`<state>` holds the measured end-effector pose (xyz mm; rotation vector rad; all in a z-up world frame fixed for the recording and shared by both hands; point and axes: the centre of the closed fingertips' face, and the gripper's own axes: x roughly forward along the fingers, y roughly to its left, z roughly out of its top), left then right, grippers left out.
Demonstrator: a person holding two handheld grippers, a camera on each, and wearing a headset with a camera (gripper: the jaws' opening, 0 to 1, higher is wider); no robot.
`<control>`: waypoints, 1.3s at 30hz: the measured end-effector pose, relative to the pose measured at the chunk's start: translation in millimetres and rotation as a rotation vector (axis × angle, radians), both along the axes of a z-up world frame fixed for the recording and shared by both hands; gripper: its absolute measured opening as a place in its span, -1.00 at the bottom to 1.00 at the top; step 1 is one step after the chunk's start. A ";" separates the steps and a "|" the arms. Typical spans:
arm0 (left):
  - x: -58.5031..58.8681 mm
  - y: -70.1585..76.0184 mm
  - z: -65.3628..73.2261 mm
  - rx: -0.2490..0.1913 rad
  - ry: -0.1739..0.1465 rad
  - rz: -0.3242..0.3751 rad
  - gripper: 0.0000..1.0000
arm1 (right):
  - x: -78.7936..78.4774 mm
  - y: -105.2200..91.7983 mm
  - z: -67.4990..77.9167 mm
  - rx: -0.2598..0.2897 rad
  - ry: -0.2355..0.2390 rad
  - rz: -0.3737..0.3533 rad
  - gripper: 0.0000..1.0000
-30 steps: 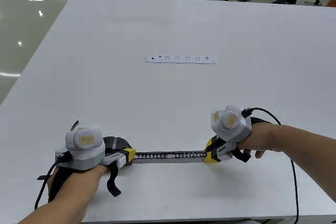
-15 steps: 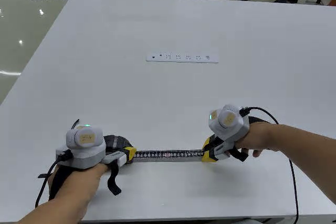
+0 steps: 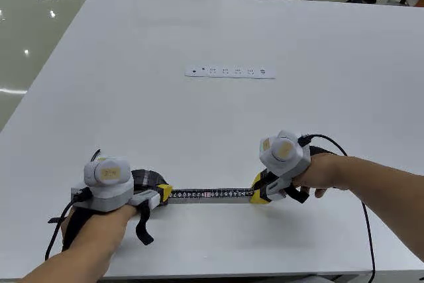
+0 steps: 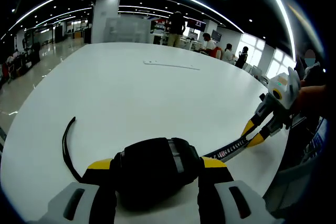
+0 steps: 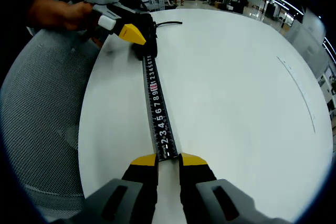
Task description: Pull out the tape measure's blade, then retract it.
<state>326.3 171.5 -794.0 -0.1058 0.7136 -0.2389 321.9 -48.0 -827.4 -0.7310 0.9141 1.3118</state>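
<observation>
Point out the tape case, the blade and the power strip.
case (image 4: 152,167), left gripper view, middle of its black body.
blade (image 5: 157,109), right gripper view, midway along the numbered strip.
power strip (image 3: 230,71), head view, its centre.

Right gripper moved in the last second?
Yes. Against the power strip, the right gripper has slid left toward the tape measure case, so less blade shows between them.
</observation>
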 end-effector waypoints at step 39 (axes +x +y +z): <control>-0.4 -0.3 0.6 -0.001 0.001 -0.002 0.18 | -0.1 20.7 0.5 0.032 -0.007 0.001 -0.74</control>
